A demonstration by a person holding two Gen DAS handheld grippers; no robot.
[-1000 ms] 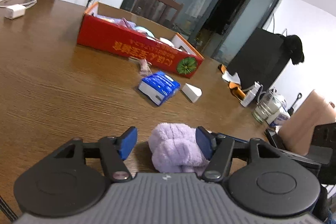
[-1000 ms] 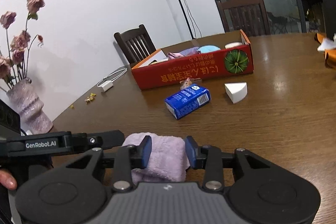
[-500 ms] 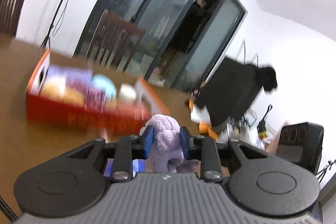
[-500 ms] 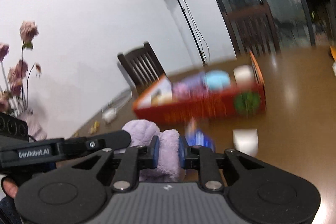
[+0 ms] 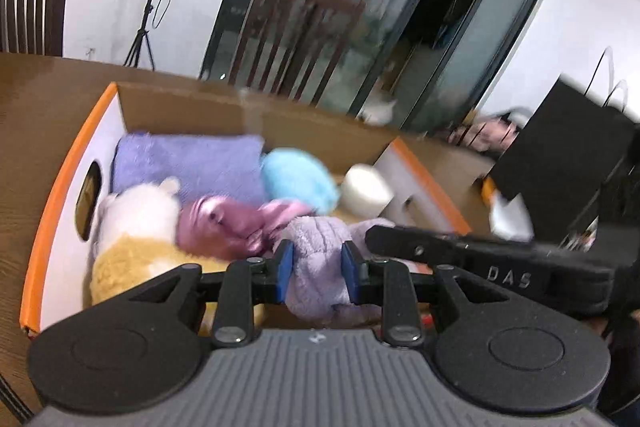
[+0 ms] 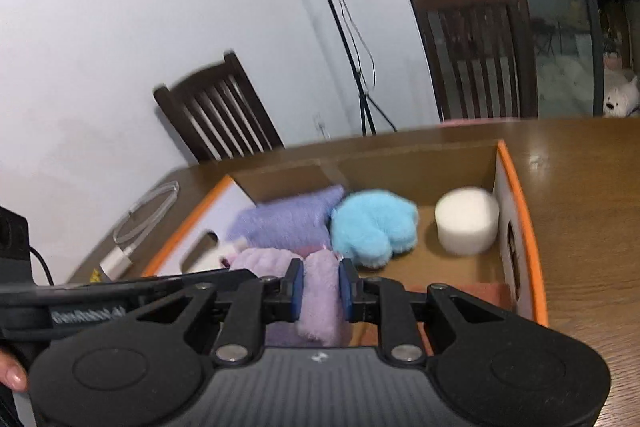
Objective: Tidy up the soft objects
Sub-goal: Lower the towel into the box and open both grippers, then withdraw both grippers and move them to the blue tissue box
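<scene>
Now both tongs pinch the same lilac plush towel, held bunched in the air over the near part of an open cardboard box with orange edges. The left tongs [image 5: 314, 269] have their blue pads pressed into one end of the lilac towel [image 5: 320, 263]; the right tongs [image 6: 320, 289] clamp the other end, so its long axis runs side to side between the two hands, each equally near.

The box [image 6: 520, 211] lies straight ahead and below the tongs on the wooden counter [image 6: 580, 155]. Inside it sit a folded purple cloth [image 6: 288, 223], a blue plush paw [image 6: 374, 225] and a white foam cylinder [image 6: 467, 225] — and, in the left view, a cream-and-yellow plush [image 5: 136, 227] and a pink satin piece [image 5: 224, 227]. Bare box floor shows in front of the cylinder, which looks the likeliest spot for lowering.

A second ago the towel lay on the counter, well short of the box, with both tongs spread around it — since then they have closed on it, lifted it and carried it forward.
</scene>
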